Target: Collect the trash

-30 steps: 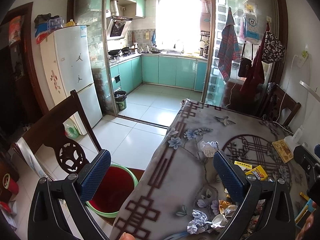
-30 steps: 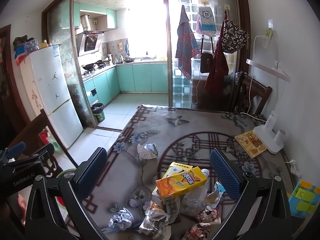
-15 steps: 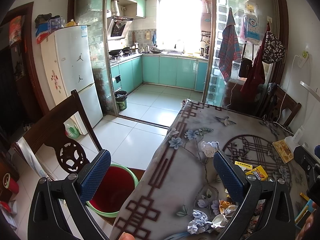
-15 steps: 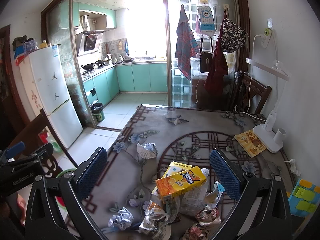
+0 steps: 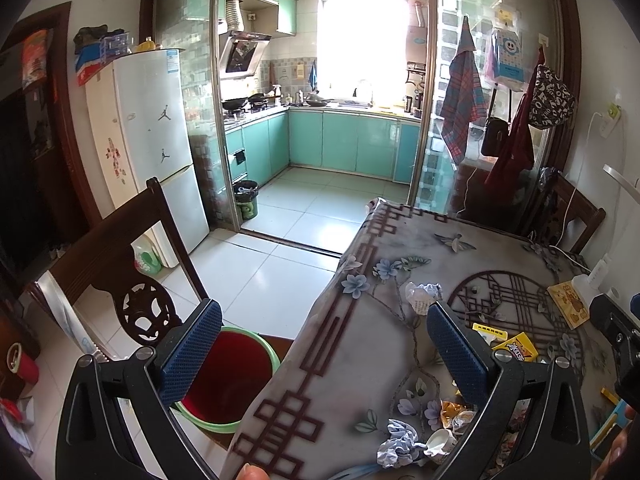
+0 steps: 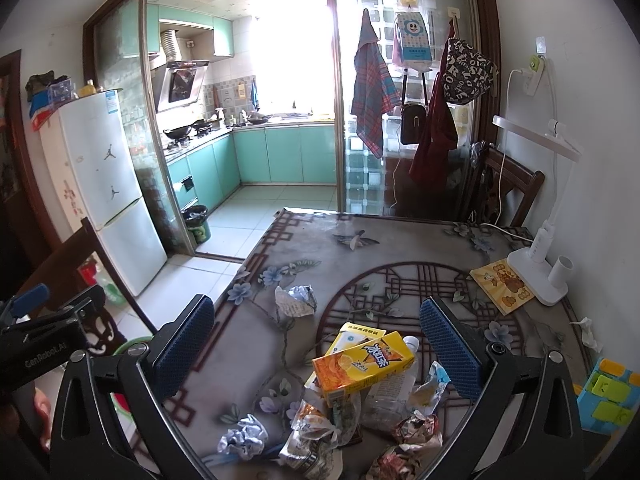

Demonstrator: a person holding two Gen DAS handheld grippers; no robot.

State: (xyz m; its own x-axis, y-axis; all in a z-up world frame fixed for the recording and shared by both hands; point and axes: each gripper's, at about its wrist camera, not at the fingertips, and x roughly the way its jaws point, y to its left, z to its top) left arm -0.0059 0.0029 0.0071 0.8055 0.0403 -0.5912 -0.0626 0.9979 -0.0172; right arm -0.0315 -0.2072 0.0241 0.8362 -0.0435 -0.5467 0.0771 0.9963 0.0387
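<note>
Both fisheye cameras look forward along their own gripper fingers, above the near end of the table [image 6: 400, 240], facing the kitchen doorway. The left view sits off the table's left edge, over the floor bucket [image 5: 224, 380]; the right view hangs nearer the trash pile (both share the crumpled paper [image 5: 424, 296]).

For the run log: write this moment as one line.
left hand-held gripper: open, empty | right hand-held gripper: open, empty | trash pile: on table, untouched | bucket: on floor beside table
</note>
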